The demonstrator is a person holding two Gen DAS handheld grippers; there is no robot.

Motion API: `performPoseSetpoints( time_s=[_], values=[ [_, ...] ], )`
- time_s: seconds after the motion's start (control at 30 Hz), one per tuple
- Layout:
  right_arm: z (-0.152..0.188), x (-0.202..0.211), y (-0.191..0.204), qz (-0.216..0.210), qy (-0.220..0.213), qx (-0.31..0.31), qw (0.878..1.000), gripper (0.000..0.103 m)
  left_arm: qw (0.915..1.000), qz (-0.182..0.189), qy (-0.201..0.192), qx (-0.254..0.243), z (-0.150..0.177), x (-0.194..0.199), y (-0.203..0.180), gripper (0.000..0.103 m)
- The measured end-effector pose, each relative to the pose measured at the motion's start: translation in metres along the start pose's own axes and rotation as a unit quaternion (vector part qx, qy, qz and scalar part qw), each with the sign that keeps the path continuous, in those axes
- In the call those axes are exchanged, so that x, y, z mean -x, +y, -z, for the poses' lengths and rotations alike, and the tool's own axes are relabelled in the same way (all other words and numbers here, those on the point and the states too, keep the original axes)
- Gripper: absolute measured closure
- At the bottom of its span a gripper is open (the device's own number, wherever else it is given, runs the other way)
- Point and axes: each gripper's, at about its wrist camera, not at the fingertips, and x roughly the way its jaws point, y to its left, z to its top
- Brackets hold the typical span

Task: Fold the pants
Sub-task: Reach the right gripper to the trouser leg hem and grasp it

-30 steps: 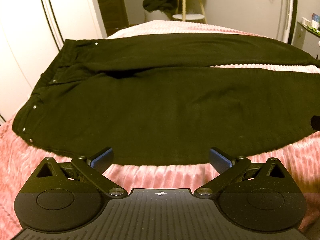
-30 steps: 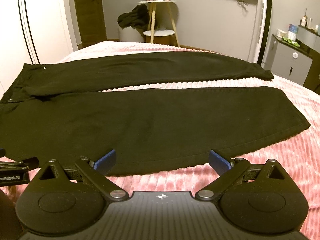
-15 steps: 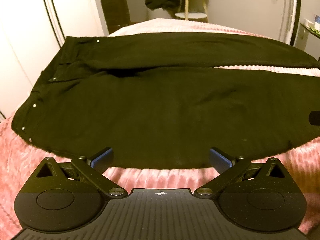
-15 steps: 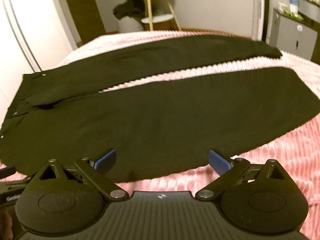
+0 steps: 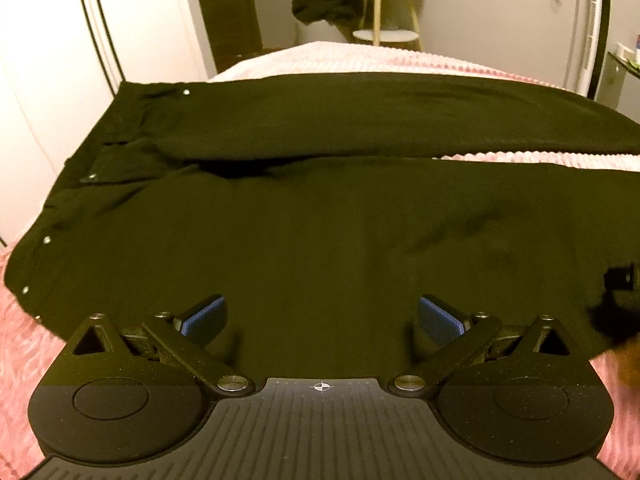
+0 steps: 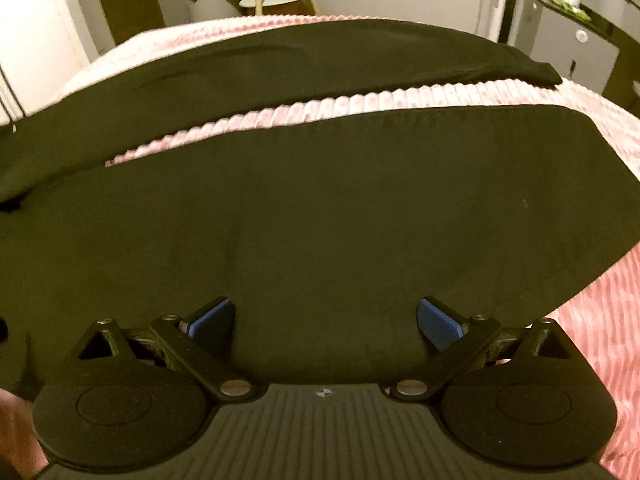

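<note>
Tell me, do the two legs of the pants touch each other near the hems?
Apart. In the right wrist view, a strip of pink bedspread shows between the far leg and the near leg up to the hems.

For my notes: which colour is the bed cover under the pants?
Pink, with a ribbed texture; the right wrist view shows it best.

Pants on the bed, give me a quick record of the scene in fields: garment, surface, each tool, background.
garment: black pants, spread flat, both legs apart with a strip of blanket showing between them
waistband: at the left of the left wrist view, snaps visible
hem: near leg's end at the right of the right wrist view
surface: pink ribbed blanket
left tool: open, over the near leg's edge
right tool: open, over the near leg's edge
background: side table, dark clothing heaped beside it
</note>
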Motion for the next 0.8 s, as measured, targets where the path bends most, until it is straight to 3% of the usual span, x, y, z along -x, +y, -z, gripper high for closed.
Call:
performPoseSetpoints(
  time_s=[0.17,0.23,0.27,0.33,0.4,0.5,0.57,0.63,0.8],
  values=[
    [-0.008,-0.006,0.008,0.016,0.029,0.021,0.999,0.004,0.9996,-0.014,-0.006,0.024,-0.008,-0.017,0.008,0.0],
    [-0.022,0.001,0.005,-0.006,0.037,0.006,0.999,0.011,0.9983,-0.032,-0.03,0.038,-0.019,-0.019,0.017,0.0],
    [-0.033,0.008,-0.001,-0.03,0.028,-0.01,0.999,0.02,0.9973,-0.039,-0.043,0.045,-0.025,-0.021,0.022,0.0],
    [-0.068,0.019,-0.013,-0.072,-0.002,-0.06,0.996,0.02,0.9933,-0.052,-0.07,0.075,-0.041,-0.031,0.036,0.0],
    [-0.116,0.016,-0.023,-0.086,-0.033,-0.103,0.99,0.019,0.9888,-0.059,-0.082,0.11,-0.049,-0.044,0.047,0.0],
    [-0.189,-0.017,-0.034,-0.059,-0.057,-0.147,0.986,0.02,0.9824,-0.075,-0.092,0.144,-0.041,-0.062,0.06,0.0],
    [-0.227,-0.045,-0.043,-0.033,-0.042,-0.191,0.98,0.032,0.9813,-0.077,-0.088,0.153,-0.034,-0.069,0.068,0.0],
    [-0.261,-0.075,-0.051,-0.027,-0.025,-0.248,0.968,0.035,0.979,-0.071,-0.079,0.174,-0.031,-0.075,0.079,0.0],
    [-0.312,-0.136,-0.046,0.012,0.005,-0.298,0.954,0.039,0.9738,-0.076,-0.079,0.199,-0.026,-0.088,0.088,0.0]
  ],
)
